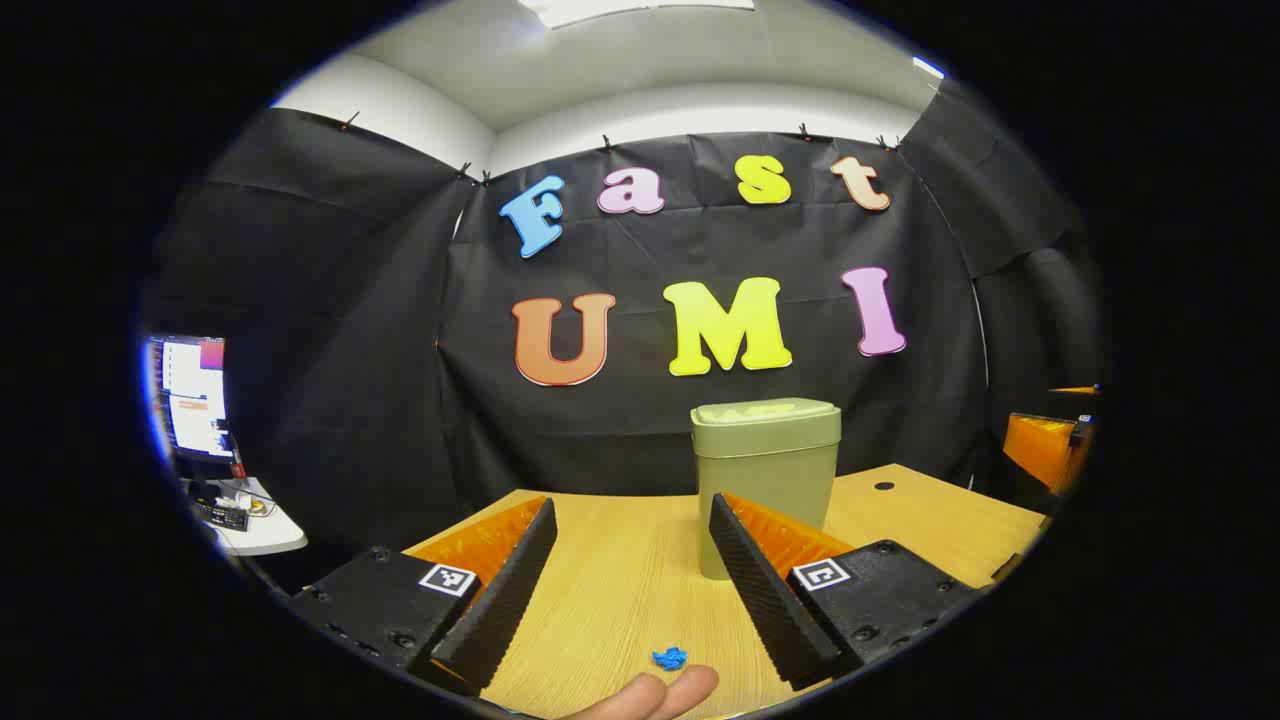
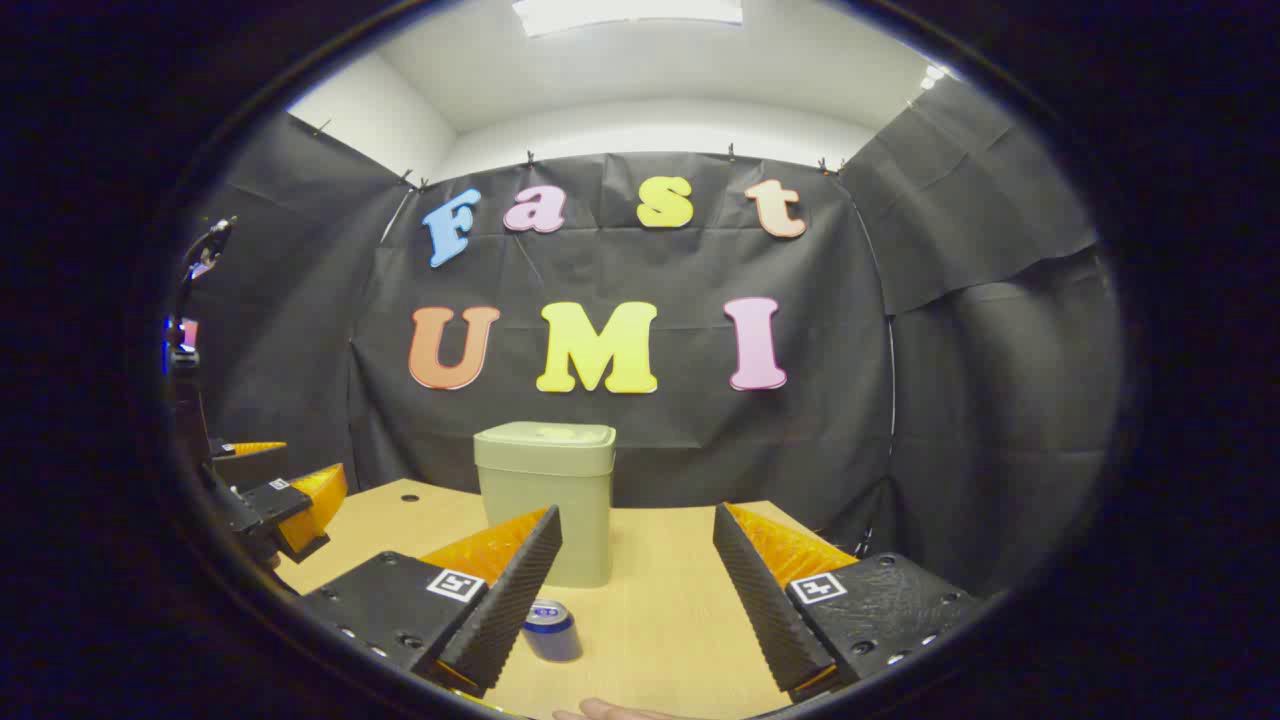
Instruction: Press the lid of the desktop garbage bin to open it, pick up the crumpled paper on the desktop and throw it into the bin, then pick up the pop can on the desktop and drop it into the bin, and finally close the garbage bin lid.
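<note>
An olive-green desktop bin (image 1: 765, 470) stands on the wooden desk (image 1: 620, 590), its lid (image 1: 766, 413) down. A small blue crumpled paper (image 1: 670, 657) lies on the desk near the front edge, between and below the fingers of my left gripper (image 1: 632, 502), which is open and holds nothing. In the right gripper view the bin (image 2: 548, 500) stands ahead, slightly left. A blue pop can (image 2: 551, 630) stands upright in front of it, beside the left finger of my open right gripper (image 2: 637, 511). The left gripper (image 2: 285, 480) shows at the far left.
A person's fingertip (image 1: 655, 693) shows at the bottom edge. The right gripper (image 1: 1045, 445) hovers at the far right. A monitor (image 1: 190, 395) and a small white side table (image 1: 255, 530) stand left of the desk. A dark cable hole (image 1: 884, 486) sits in the desk behind the bin.
</note>
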`<state>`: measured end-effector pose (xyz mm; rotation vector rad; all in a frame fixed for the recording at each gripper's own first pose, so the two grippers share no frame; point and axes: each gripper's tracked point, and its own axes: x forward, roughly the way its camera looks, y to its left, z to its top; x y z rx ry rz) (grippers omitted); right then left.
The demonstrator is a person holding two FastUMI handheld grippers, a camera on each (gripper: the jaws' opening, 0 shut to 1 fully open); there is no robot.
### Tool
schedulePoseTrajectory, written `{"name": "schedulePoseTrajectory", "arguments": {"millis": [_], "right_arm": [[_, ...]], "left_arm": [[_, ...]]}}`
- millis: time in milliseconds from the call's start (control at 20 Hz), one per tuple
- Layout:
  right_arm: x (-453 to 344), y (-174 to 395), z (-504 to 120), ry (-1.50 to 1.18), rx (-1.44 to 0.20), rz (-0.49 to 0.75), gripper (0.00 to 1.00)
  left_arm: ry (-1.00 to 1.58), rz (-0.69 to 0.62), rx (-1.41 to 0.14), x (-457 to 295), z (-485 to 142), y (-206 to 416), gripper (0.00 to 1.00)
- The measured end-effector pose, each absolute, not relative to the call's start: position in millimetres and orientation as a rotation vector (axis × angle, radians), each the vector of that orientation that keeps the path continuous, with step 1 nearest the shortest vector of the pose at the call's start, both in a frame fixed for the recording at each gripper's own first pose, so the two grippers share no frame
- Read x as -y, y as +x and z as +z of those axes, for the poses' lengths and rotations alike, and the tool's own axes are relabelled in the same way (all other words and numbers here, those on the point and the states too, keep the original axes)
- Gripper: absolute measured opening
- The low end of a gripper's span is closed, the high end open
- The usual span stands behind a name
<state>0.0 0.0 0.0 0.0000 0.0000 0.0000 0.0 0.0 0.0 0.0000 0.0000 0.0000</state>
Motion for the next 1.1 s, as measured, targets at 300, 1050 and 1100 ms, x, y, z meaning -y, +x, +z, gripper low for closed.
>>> {"name": "schedulePoseTrajectory", "arguments": {"millis": [300,1050,1100], "right_arm": [[-8,-8,-4,-0.033,-0.007,0.013,0.98],[-2,-9,-17,-0.043,-0.021,0.036,0.95],[-1,-8,-19,-0.043,-0.023,0.035,0.95]], "left_arm": [[-0.019,-0.022,0.017,3,6,-9,0.98],[-0.024,0.006,-0.055,-3,-14,-1,0.99],[-0.022,0.006,-0.056,-2,-14,0,0.99]]}}
